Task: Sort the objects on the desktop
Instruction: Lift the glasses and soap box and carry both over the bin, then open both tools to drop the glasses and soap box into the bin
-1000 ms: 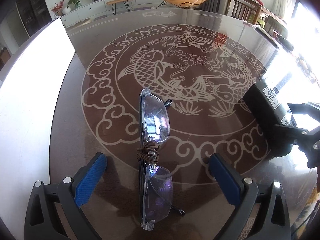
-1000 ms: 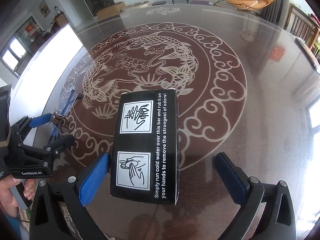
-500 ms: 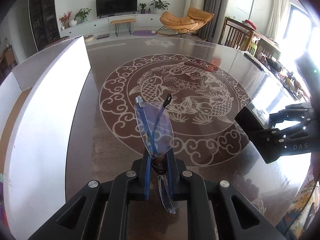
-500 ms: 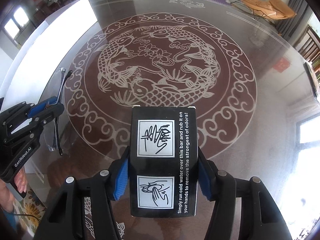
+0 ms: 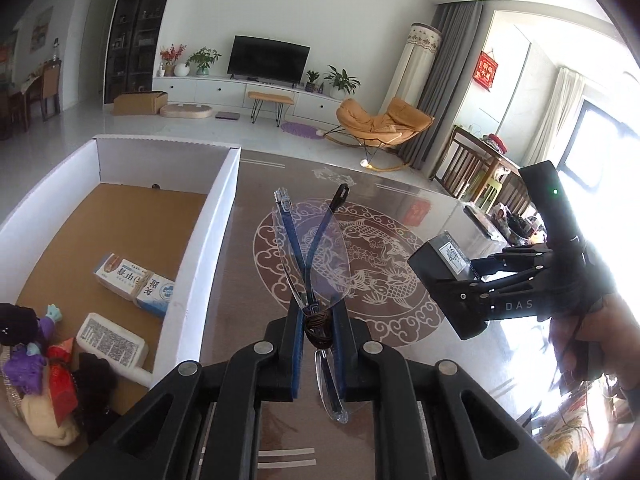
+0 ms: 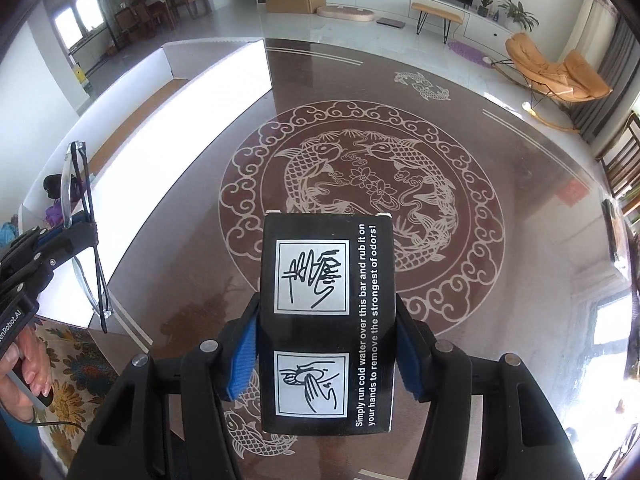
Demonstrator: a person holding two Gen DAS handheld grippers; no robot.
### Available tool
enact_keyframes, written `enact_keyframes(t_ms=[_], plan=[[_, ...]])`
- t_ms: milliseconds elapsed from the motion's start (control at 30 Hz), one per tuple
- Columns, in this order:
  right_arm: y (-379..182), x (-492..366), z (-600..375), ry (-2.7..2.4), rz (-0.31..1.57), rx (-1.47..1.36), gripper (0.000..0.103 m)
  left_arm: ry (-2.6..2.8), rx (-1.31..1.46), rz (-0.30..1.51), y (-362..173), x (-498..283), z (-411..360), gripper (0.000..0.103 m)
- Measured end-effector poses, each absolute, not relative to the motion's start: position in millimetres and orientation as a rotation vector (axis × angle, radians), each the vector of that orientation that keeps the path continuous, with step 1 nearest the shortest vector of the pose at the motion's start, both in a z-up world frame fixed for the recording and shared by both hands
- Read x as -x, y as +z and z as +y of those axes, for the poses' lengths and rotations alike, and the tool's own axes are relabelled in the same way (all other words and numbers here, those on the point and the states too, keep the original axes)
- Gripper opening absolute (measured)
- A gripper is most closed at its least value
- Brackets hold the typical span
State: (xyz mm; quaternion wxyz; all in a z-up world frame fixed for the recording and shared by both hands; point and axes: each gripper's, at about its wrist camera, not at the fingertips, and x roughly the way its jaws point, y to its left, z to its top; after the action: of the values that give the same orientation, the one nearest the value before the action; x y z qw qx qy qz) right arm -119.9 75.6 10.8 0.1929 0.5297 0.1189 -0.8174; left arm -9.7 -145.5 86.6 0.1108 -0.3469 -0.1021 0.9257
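Glasses (image 5: 310, 264) are pinched at the bridge by the left hand-held gripper (image 5: 316, 334), jaws closed tight on the frame where a brown cord is wrapped; both temple arms stick up and away, one lens hangs below the jaws. They're held off the tabletop (image 5: 380, 344), just right of the white box (image 5: 208, 248) wall. Bridge grip makes sense: it's the stiffest spot, keeps lenses clear of the blue pads (image 5: 297, 352). Right hand-held gripper (image 6: 326, 354) is clamped on the black carton (image 6: 326, 320) across its short sides, printed face up with the hand-washing pictograms and odor-bar text readable; carton is also lifted, further right of the white box, well apart from it. Side grip lets the flat carton go down flat. Inside the white box: two white-blue medicine packs (image 5: 132, 284), a white pack with fine print (image 5: 112, 346), and a doll (image 5: 36, 368) with purple and red bits in the near corner. The far half of its brown floor is bare. Judgement: both items are in transport toward the white box, with the glasses closer, likely first in. Next move probably needs the left hand-held gripper to clear the box wall and lower before opening, since the dangling lens could catch the rim. Risk: the thin frame could twist or slip in the pinch.
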Motion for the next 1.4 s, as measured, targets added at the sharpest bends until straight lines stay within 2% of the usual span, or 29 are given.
enact_keyframes(t_ms=[200, 367, 467, 633, 700, 833, 867, 900, 933, 967, 1000, 1100, 1200, 1233, 1333, 1400], plan=[[52.6, 128.9, -35.7, -2.215, 0.345, -1.309, 0.059, 2.889, 1.098, -0.306, 112.8, 9.9, -246.5, 0.012], [72.0, 126.1, -145.2, -2.059, 0.251, -1.201, 0.059, 2.9, 1.36, -0.41, 78.8, 22.4, -313.9, 0.012], [51.3, 131.0, -203.8, -1.964, 0.246, -1.228, 0.059, 2.829, 1.529, -0.465, 44.8, 30.6, -329.3, 0.012], [-14.6, 144.3, -257.3, -1.912, 0.355, -1.376, 0.059, 2.798, 1.659, -0.491, 15.3, 35.7, -335.9, 0.014], [-35.6, 147.4, -266.3, -1.888, 0.389, -1.421, 0.06, 2.818, 1.702, -0.464, 12.3, 37.7, -336.3, 0.02], [-41.4, 147.4, -266.0, -1.913, 0.439, -1.4, 0.063, 2.933, 1.67, -0.379, 21.2, 31.7, -334.2, 0.062], [-37.6, 149.0, -261.8, -1.914, 0.425, -1.398, 0.071, 2.981, 1.628, -0.366, 28.9, 26.0, -331.1, 0.08], [-31.4, 150.9, -255.8, -1.915, 0.401, -1.391, 0.077, 3.046, 1.565, -0.347, 36.9, 21.0, -328.5, 0.091], [-22.7, 151.9, -249.1, -1.931, 0.384, -1.372, 0.086, 3.11, 1.502, -0.322, 45.3, 16.4, -325.7, 0.094], [-13.0, 152.1, -242.2, -1.954, 0.38, -1.345, 0.09, 3.174, 1.439, -0.31, 53.8, 11.2, -322.4, 0.099], [-2.9, 151.9, -235.7, -1.974, 0.384, -1.317, 0.091, 3.232, 1.377, -0.324, 61.4, 6.4, -320.1, 0.103], [19.5, 149.7, -220.9, -2.004, 0.412, -1.267, 0.1, 3.295, 1.242, -0.416, 71.5, -2.5, -316.0, 0.103], [31.8, 147.3, -214.7, -2.027, 0.448, -1.239, 0.102, 3.289, 1.256, -0.532, 70.6, -8.0, -313.8, 0.103], [34.1, 145.2, -213.1, -2.036, 0.469, -1.224, 0.102, 3.295, 1.283, -0.52, 70.5, -8.1, -313.1, 0.103], [38.6, 140.4, -210.8, -2.071, 0.506, -1.164, 0.102, 3.418, 1.321, -0.317, 77.7, -15.0, -302.4, 0.103], [41.5, 135.5, -206.3, -2.081, 0.496, -1.138, 0.102, 3.506, 1.319, -0.243, 82.6, -23.6, -298.0, 0.103]])
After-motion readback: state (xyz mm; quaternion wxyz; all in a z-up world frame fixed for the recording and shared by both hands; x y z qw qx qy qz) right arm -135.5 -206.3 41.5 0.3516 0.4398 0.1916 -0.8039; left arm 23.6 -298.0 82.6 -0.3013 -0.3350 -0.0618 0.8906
